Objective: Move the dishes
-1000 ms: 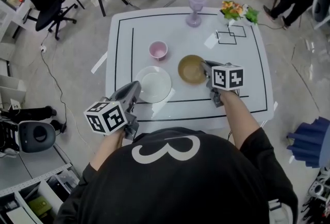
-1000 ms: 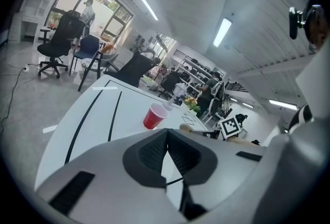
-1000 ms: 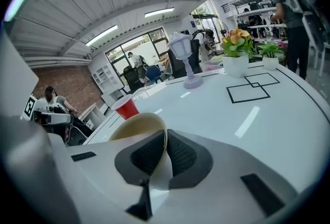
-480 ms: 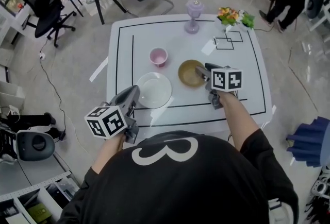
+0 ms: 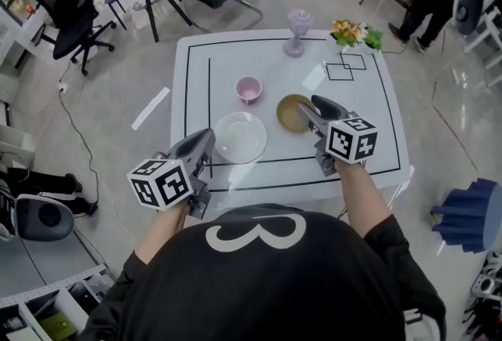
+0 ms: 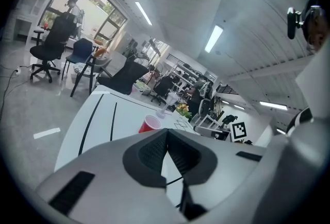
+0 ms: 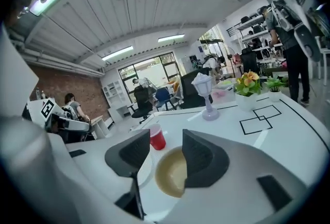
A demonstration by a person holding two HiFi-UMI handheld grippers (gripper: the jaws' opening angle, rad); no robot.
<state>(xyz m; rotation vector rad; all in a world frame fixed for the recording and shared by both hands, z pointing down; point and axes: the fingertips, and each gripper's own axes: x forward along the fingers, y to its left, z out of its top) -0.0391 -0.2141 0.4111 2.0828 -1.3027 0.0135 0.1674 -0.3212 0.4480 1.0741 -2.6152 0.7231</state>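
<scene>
Bowl (image 7: 170,176) below just-opened, empty right claw (image 7: 165,149)

A large white 3 (image 5: 254,241) stands on the back of the person's black shirt (image 5: 267,292). No other writing can be read.

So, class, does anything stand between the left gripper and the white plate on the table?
Nothing visible does. The left gripper has its tip just beside the white plate, at its near-left rim, with only bare table between. The pink cup stands beyond the plate and the brown bowl to its right, both off that path.
</scene>
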